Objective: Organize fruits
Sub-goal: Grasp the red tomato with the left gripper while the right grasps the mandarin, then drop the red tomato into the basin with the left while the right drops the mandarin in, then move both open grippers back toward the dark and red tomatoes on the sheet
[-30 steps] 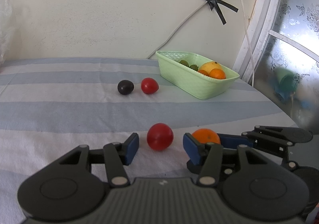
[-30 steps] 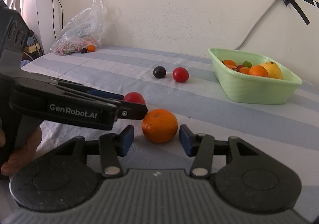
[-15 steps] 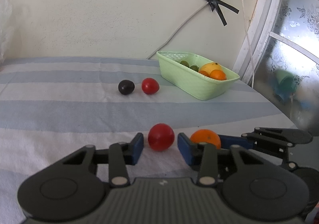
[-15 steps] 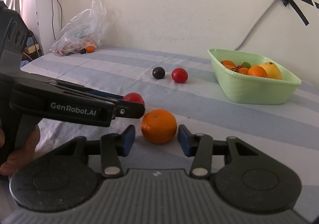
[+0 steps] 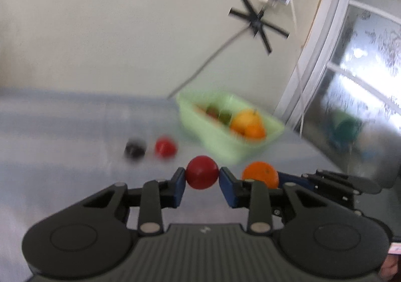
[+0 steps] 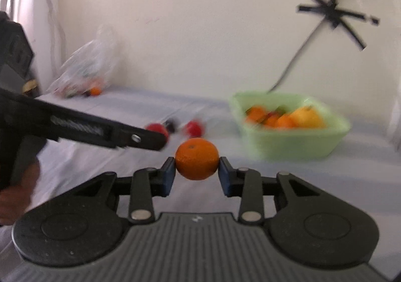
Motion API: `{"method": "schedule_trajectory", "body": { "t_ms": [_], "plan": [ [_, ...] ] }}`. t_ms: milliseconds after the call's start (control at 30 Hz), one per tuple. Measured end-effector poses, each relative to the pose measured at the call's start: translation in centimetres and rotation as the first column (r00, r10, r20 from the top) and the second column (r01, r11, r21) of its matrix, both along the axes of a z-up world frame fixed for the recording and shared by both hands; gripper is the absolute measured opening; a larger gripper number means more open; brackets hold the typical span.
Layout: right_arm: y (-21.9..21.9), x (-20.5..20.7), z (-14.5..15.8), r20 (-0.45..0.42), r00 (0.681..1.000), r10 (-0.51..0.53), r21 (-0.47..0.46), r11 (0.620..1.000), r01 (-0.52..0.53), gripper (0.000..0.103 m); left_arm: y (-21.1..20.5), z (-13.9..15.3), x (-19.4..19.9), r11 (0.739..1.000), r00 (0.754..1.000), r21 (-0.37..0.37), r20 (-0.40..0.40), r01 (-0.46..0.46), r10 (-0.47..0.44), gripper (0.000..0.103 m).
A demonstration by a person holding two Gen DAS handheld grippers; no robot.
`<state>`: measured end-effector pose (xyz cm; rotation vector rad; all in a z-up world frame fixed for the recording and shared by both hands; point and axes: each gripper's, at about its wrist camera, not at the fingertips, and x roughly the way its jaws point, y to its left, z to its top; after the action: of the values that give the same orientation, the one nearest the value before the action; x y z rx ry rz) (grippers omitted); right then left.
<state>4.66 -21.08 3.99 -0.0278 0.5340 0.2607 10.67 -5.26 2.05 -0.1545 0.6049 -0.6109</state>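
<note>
Your left gripper point(image 5: 202, 176) is closing its fingers on a red fruit point(image 5: 202, 172); your right gripper point(image 6: 196, 166) is closing on an orange point(image 6: 196, 158). Both fruits sit above the striped desk point(image 5: 62, 131), near the green basket point(image 6: 295, 143).

No readable text. Left gripper point(image 6: 160, 140) arm carries white lettering, motion-blurred beyond reading. Nothing legible elsewhere in either view.

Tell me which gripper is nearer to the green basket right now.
Right. The right gripper, closing on the orange, is on the same side as the green basket. The left gripper, closing on the red fruit, is beside it, farther from the basket.
</note>
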Motion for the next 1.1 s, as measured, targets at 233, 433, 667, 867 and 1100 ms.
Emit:
{"method": "schedule_trajectory", "body": {
  "t_ms": [233, 433, 667, 867, 1100],
  "plan": [
    [-4.6, 5.9, 1.6, 0.054, 0.991, -0.124, 0.006, 0.992, 0.124, 0.04, -6.0, 2.7, 7.7, 0.997, 0.997, 0.012, 0.01, 0.071, -0.071, 0.03],
    [-6.0, 9.6, 0.0, 0.034, 0.987, -0.155, -0.025, 0.987, 0.156, 0.042, -9.6, 0.6, 12.4, 0.996, 0.993, 0.022, -0.073, 0.091, -0.089, 0.033],
    [-6.6, 9.1, -0.5, 0.081, 0.98, -0.182, -0.028, 0.982, 0.185, 0.051, -8.7, 0.9, 12.3, 0.996, 0.995, -0.004, -0.047, 0.093, -0.093, 0.039],
    [-6.3, 6.3, 1.7, 0.148, 0.975, -0.168, 0.075, 0.985, 0.158, 0.05, -0.3, 3.2, 10.0, 0.996, 1.0, -0.085, 0.005, -0.019, 0.02, 0.039],
    [-1.4, 4.3, 1.8, 0.099, 0.994, 0.05, 0.091, 0.994, -0.059, 0.047, 6.5, 0.8, 7.2, 0.987, 0.987, -0.003, -0.007, -0.16, 0.16, 0.039]
  ]
}}
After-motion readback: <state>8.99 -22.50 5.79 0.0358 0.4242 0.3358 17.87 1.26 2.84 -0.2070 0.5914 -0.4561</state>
